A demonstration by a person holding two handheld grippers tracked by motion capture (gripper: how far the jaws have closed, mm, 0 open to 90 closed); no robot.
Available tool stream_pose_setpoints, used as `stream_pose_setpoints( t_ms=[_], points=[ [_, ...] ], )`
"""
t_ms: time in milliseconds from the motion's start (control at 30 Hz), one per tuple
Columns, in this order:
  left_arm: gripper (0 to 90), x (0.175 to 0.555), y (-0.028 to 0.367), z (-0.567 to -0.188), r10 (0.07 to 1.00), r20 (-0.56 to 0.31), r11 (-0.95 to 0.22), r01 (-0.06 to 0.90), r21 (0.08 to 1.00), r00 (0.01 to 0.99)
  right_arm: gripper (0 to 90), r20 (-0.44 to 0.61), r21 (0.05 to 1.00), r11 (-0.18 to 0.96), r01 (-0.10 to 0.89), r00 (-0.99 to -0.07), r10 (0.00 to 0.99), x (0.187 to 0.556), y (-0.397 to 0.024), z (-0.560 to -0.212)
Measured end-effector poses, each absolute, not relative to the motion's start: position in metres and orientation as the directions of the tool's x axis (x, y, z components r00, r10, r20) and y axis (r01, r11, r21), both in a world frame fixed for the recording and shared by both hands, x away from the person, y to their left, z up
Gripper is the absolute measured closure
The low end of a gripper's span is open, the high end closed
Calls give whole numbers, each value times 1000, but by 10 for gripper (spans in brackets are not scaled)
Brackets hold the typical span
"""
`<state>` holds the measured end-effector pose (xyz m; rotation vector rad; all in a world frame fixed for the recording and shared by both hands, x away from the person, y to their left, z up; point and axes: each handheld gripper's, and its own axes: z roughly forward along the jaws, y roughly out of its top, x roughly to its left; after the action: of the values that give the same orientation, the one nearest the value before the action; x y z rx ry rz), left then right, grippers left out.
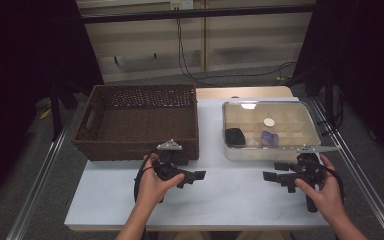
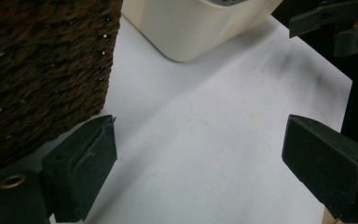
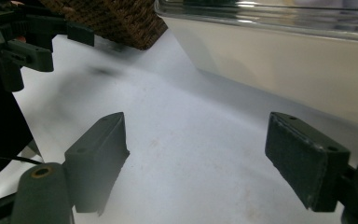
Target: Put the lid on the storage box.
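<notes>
From above, the left tool (image 1: pixel 192 177) and right tool (image 1: pixel 272 178) rest low over the white surface (image 1: pixel 230 200), jaws facing each other, apparently poised before work begins. The wicker basket (image 1: pixel 140 120) stands just behind the left hand; the lidded clear box (image 1: pixel 267 127), holding small items, sits just beyond the right. Along the left tool (image 2: pixel 198 154), jaws stand released, nothing between them, basket wall (image 2: pixel 42 70) close by. Along the right tool (image 3: pixel 196 154), jaws likewise spread and empty, the box (image 3: pixel 284 65) near ahead.
</notes>
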<state>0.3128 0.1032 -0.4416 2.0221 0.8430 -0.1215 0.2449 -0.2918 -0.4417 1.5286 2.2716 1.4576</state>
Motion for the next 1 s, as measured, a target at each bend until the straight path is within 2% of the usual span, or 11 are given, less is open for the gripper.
stream_pose_setpoints(
  t_ms=[767,1000],
  points=[
    [57,308,123,-463,506,-346,-394,569,722,790,173,386,711,117,693,-524,759,243,-284,-458],
    [49,306,126,-469,507,-306,-429,543,722,806,170,364,706,144,694,-529,766,242,-281,-465]
  ],
)
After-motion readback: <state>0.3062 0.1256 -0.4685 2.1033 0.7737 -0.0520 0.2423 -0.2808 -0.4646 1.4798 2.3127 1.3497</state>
